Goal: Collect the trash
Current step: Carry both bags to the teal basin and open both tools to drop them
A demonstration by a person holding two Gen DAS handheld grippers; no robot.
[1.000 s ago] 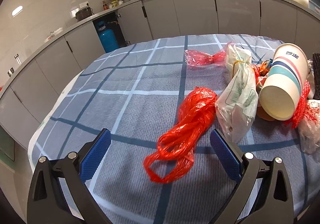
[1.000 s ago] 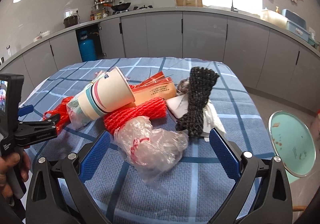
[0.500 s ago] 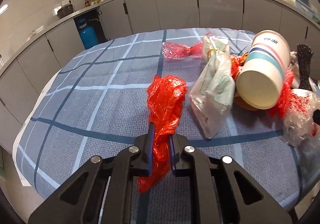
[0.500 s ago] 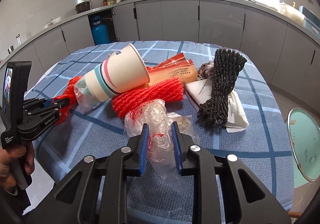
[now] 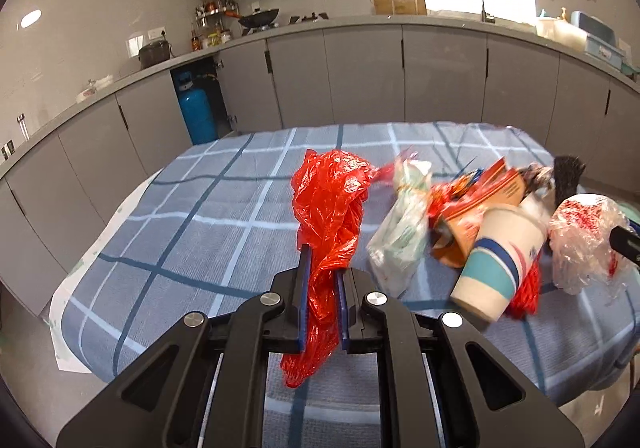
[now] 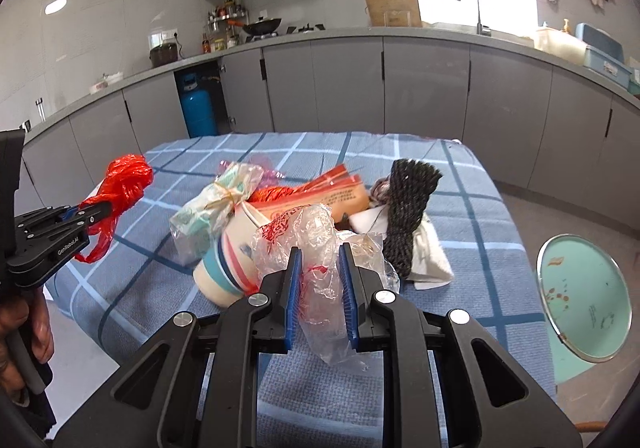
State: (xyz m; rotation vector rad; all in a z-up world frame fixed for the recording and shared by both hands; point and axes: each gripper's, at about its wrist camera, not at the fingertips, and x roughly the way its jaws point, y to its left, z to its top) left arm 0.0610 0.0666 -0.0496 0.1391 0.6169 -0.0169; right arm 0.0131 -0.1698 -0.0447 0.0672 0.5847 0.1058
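My left gripper [image 5: 320, 252] is shut on a crumpled red plastic bag [image 5: 328, 200], which hangs lifted off the table with its tail below the jaws. The right wrist view shows that gripper [image 6: 94, 210] and the red bag [image 6: 126, 178] at the left. My right gripper [image 6: 320, 252] is shut on a clear plastic bag with red print [image 6: 308, 232], raised above the pile. Left on the table are a paper cup on its side [image 6: 228, 268], a green-printed bag [image 6: 212, 208], an orange packet [image 6: 320, 196], a black net roll [image 6: 412, 200] and a white cloth [image 6: 430, 260].
The table wears a blue checked cloth [image 6: 460, 208]. A round teal stool top [image 6: 580, 296] stands right of it. Grey kitchen cabinets [image 6: 424, 88] curve behind, with a blue gas cylinder [image 6: 198, 108] in an open bay. A person's hand [image 6: 24, 328] holds the left gripper's handle.
Both grippers went from open to shut, the left on the red bag and the right on the clear bag. Both then rose, lifting the bags off the cloth.
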